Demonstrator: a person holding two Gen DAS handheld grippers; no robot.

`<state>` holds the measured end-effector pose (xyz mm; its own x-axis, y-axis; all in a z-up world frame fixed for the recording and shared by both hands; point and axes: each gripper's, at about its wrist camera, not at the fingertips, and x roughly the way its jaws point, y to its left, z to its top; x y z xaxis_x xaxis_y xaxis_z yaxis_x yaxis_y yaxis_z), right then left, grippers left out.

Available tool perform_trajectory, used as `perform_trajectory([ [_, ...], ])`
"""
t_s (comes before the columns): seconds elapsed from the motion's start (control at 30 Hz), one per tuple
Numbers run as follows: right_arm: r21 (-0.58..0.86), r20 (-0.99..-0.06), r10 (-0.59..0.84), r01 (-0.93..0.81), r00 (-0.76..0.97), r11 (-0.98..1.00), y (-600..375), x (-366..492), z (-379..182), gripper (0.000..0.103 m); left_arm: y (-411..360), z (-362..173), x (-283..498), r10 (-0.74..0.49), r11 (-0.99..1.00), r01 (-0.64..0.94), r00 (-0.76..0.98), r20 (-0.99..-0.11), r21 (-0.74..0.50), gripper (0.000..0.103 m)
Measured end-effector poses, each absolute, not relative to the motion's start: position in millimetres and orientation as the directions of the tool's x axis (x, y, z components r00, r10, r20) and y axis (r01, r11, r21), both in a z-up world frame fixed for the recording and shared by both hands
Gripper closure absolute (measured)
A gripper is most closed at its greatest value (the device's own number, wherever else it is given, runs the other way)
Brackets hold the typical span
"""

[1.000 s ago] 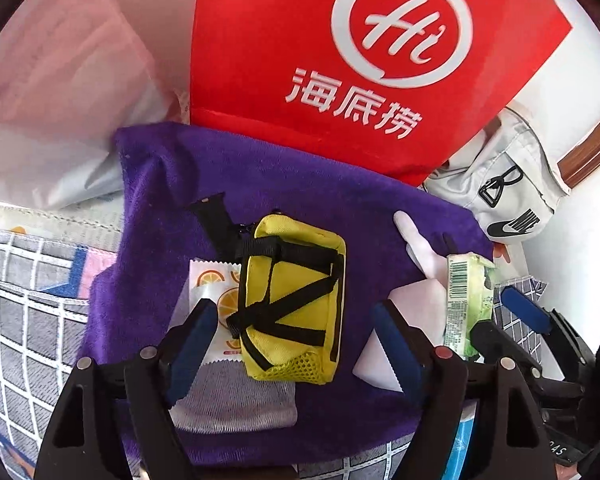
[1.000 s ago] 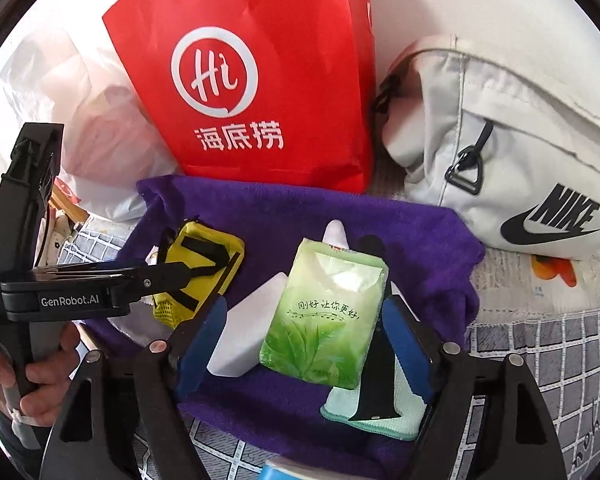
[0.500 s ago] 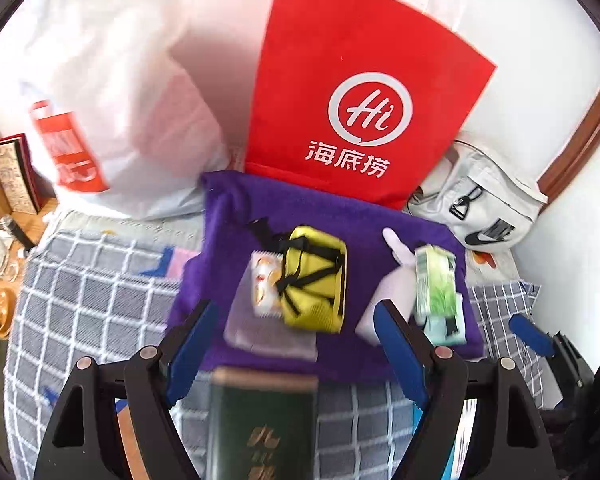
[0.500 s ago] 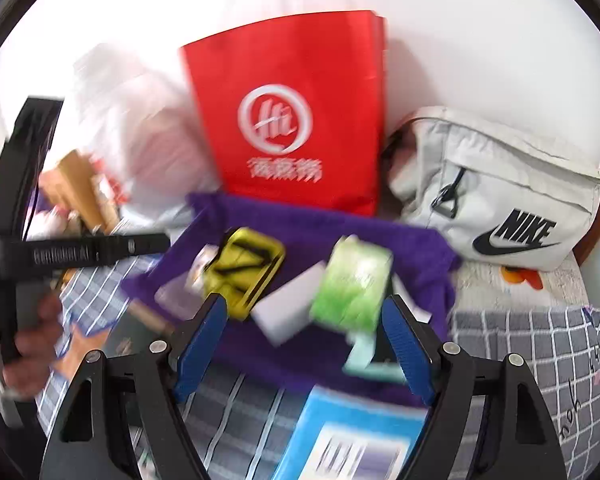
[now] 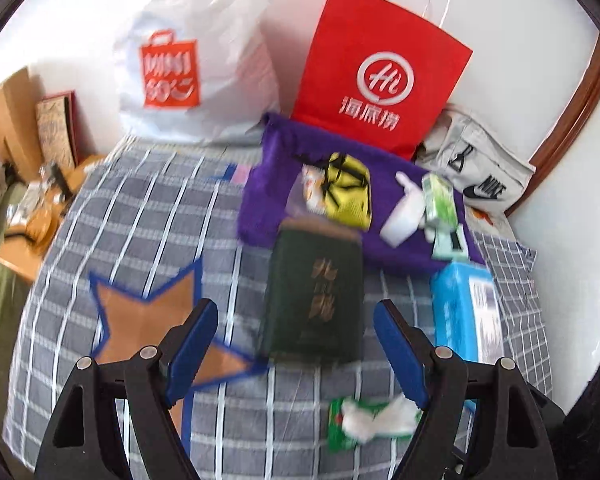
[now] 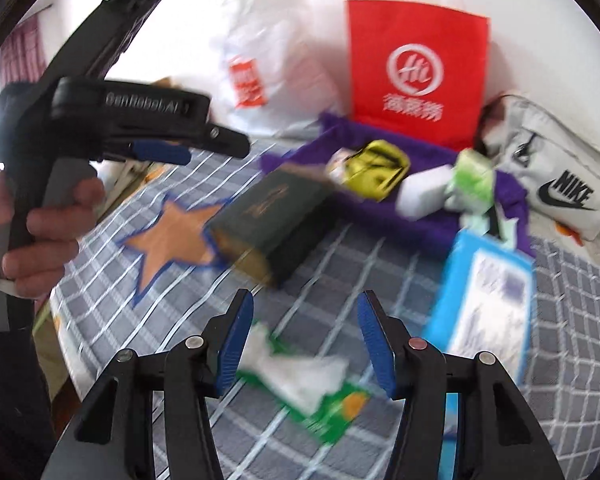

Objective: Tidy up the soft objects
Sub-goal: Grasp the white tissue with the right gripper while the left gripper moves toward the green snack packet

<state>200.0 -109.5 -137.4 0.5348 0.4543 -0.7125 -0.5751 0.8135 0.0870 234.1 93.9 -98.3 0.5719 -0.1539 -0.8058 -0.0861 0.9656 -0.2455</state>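
Checked bedding (image 5: 147, 216) with an orange star (image 5: 147, 312) fills most of what we see now; a second ago the purple towel (image 5: 259, 196) and its load filled both views, so we have pulled well back. On the towel lie the yellow pouch (image 5: 350, 190), white block (image 5: 404, 220) and green pack (image 5: 440, 200), all well beyond our jaws. A dark book (image 5: 314, 296) and a blue pack (image 5: 466, 312) have come into view on the bed. Our left gripper (image 5: 295, 344) stands with jaws wide apart, holding nothing, the book just ahead between them. Our right gripper (image 6: 306, 336) is likewise spread and empty, a green tissue packet (image 6: 312, 376) lying on the bed under its jaws. Behind the towel lean a red bag (image 5: 380, 76), a white bag (image 5: 195, 60) and a grey Nike bag (image 5: 476, 168).
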Motion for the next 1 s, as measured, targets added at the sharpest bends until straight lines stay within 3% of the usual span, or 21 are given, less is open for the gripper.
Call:
perform_trajectory([
  [0.4,0.072,-0.792,0.396,-0.574,0.464,0.816,-75,186,-204,0.05,114,-149,162,-0.189,0.959,-0.088,0.514,-0.837,-0.27,0.024],
  [0.5,0.038,-0.786,0.375,-0.567,0.492,0.823,-72,185,-209,0.079,111,-153,158,-0.191,0.965,-0.059,0.512,-0.838,-0.256,0.024],
  [0.53,0.064,-0.785,0.393,-0.568,0.48,0.821,-75,184,-207,0.084,109,-155,158,-0.198,0.965,-0.048,0.511,-0.837,-0.257,0.024],
  [0.77,0.128,-0.73,0.442,-0.531,0.521,0.838,-110,163,-175,0.084,84,-167,169,-0.271,0.957,0.044,0.48,-0.835,-0.286,0.024],
  [1.0,0.131,-0.738,0.378,-0.431,0.559,0.893,-167,148,-175,0.084,36,-170,183,-0.324,0.944,0.203,0.444,-0.835,-0.259,0.024],
])
